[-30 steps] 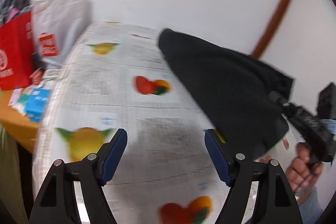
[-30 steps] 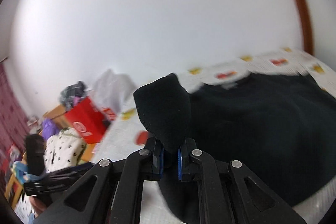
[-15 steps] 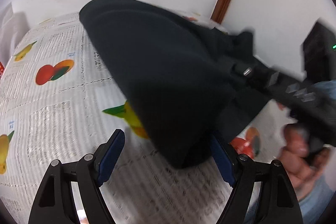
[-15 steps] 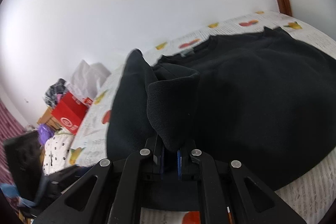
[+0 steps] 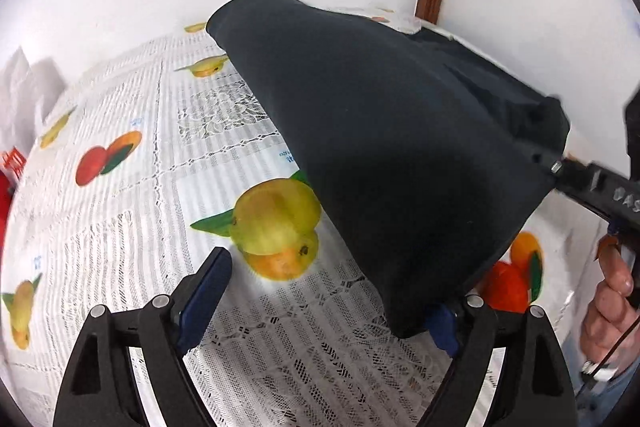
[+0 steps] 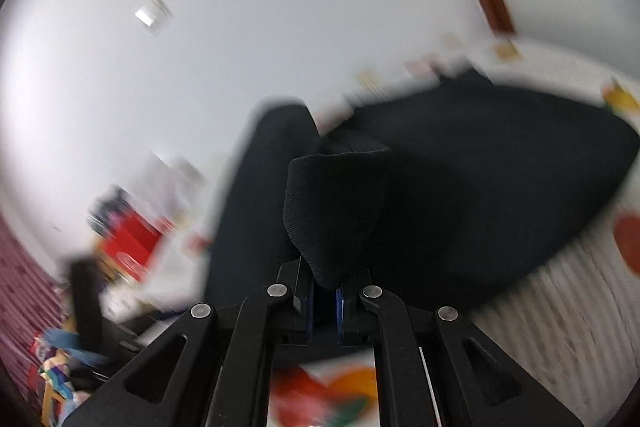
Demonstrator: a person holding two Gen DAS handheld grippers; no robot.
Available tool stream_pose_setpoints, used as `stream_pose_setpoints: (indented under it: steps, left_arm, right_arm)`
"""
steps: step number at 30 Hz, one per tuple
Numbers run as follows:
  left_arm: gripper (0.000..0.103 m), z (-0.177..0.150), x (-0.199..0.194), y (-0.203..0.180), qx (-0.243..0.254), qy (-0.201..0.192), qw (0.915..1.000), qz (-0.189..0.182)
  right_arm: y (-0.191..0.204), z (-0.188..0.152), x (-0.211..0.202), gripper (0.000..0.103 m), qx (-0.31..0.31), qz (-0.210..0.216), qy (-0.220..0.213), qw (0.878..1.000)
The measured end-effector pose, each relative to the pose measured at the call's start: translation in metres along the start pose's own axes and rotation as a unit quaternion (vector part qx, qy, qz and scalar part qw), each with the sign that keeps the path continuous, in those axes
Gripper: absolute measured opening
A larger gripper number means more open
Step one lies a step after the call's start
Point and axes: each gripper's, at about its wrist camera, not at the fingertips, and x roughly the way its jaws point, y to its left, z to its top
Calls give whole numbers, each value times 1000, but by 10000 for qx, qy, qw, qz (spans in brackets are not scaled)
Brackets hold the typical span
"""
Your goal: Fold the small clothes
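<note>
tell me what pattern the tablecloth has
White lace tablecloth with printed fruit; clearest in the left wrist view.

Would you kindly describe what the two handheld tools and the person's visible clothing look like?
Both are matte black plastic. The left tool has skeletal triangular arms with silver rivets and blue pads on its fingers. The right tool matches; from the left view its body carries pale embossed lettering, too partial to read. By the hand are a thin dark cable and a blue sleeve.
</note>
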Motion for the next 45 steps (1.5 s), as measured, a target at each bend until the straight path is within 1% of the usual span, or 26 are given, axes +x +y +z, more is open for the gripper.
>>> stream_pose_setpoints:
  steps: [2, 4, 5, 8, 9, 10, 11, 12, 15, 17, 19, 21, 23, 25, 26, 28, 30, 33, 35, 36, 37, 38, 40, 41, 42, 45]
  left_arm:
    - [88, -1, -2, 0, -23, 19, 10000, -23]
    - [87, 0, -3, 1, -57, 52, 9999, -78]
    - [87, 0, -4, 2, -45, 60, 9999, -75]
    - [89, 1, -4, 0, -2, 37, 10000, -61]
    - [89, 0, -5, -1, 2, 22, 10000, -58]
    - [89, 2, 2, 8, -4, 21, 10000, -60]
    - [89, 9, 14, 4, -6, 22, 10000, -58]
    - [89, 9, 14, 4, -4, 17, 10000, -61]
    - [89, 8, 14, 4, 3, 7, 10000, -59]
    - [89, 8, 14, 3, 4, -19, 10000, -57]
    - [90, 7, 15, 2, 5, -31, 10000, -55]
    - [90, 7, 15, 2, 3, -23, 10000, -46]
    - [90, 7, 15, 2, 7, -38, 10000, -42]
    - [90, 6, 15, 1, 6, -50, 10000, -40]
    - [90, 6, 15, 1, 3, -54, 10000, -38]
    - [92, 5, 15, 1, 5, -62, 10000, 1]
    - [92, 5, 15, 0, -8, -60, 10000, 41]
    - [94, 5, 15, 0, -31, -44, 9999, 90]
    - [94, 5, 15, 1, -33, -41, 10000, 82]
    - [94, 5, 15, 0, -29, -43, 9999, 89]
    - [94, 5, 16, 0, -17, -45, 9999, 109]
    - [94, 5, 16, -1, -12, -48, 9999, 123]
    - [94, 7, 17, -2, -17, -42, 9999, 113]
    - [94, 7, 17, -2, -19, -40, 9999, 109]
    - [94, 7, 17, -3, -17, -42, 9999, 114]
    - [94, 7, 17, -5, -29, -46, 9999, 127]
  right_arm:
    - [1, 2, -2, 13, -160, -65, 28, 9998]
    - [10, 8, -10, 31, -564, -351, 68, 9978]
    - [14, 13, -17, 32, -759, -478, 13, 9960]
    - [26, 29, -35, 33, -1151, -635, -276, 9909]
    - [31, 34, -37, 35, -1274, -615, -321, 9894]
    - [38, 40, -38, 38, -1428, -600, -373, 9872]
    - [46, 46, -35, 40, -1598, -610, -414, 9844]
    - [52, 50, -29, 41, -1736, -628, -401, 9820]
    - [53, 63, -16, 41, -1830, -729, -276, 9800]
    - [50, 68, -21, 41, -1707, -603, -449, 9825]
    - [51, 69, -20, 41, -1736, -528, -370, 9827]
    - [55, 69, -7, 41, -1875, -462, -112, 9811]
    - [58, 66, 8, 41, -1986, -544, 120, 9785]
    - [56, 61, 27, 38, -2047, -777, 364, 9751]
    - [54, 59, 35, 36, -2014, -818, 452, 9750]
    - [50, 56, 42, 11, -1894, -735, 532, 9777]
    - [51, 57, 40, 4, -1897, -652, 408, 9788]
    - [56, 59, 22, 3, -2131, -486, 42, 9758]
    - [51, 65, -5, 3, -2062, -237, -468, 9771]
    - [45, 67, -17, 3, -1915, -109, -643, 9793]
    - [40, 68, -21, 3, -1795, -54, -676, 9814]
    - [33, 67, -20, 3, -1685, -135, -613, 9837]
    - [29, 60, -5, 3, -1747, -491, -378, 9827]
    - [26, 55, 8, 3, -1758, -682, -182, 9819]
    - [25, 52, 14, 3, -1736, -716, -89, 9822]
    - [26, 48, 16, 3, -1713, -735, -126, 9824]
